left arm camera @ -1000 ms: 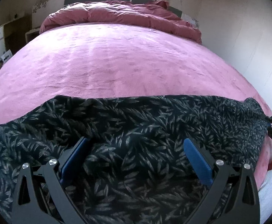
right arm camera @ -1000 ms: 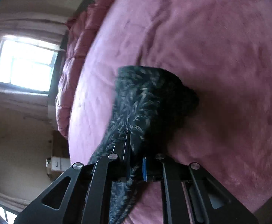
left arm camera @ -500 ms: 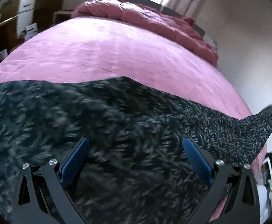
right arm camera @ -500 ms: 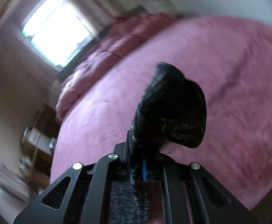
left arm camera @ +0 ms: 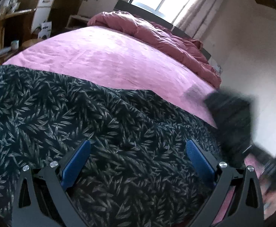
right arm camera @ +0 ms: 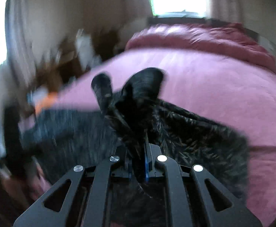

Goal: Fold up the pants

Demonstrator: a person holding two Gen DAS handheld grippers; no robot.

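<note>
Left claw point(left arm camera: 138, 157): fingers wide apart over the leaf-print pants point(left arm camera: 81, 117), which lie spread on the pink bed point(left arm camera: 109, 60); contact unclear. Right claw point(right arm camera: 140, 160): clamped on a bunched, raised end of the pants point(right arm camera: 138, 94). Right view blurred.

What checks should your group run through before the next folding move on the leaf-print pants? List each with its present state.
1. Right tool shut on the pants: ok, bunched fabric is pinched between its fingers.
2. Left tool ready to grip: not ok, its jaws stand wide open over the fabric and hold nothing.
3. Pants lying flat: not ok, the cloth is wrinkled and one end is lifted off the bed.
4. Bare pink blanket beyond the pants for the fold: ok.
5. Maroon duvet apart from the pants: ok, it sits at the far end.
6. Where waistband and hems lie: cannot tell, the right wrist view is blurred.
</note>
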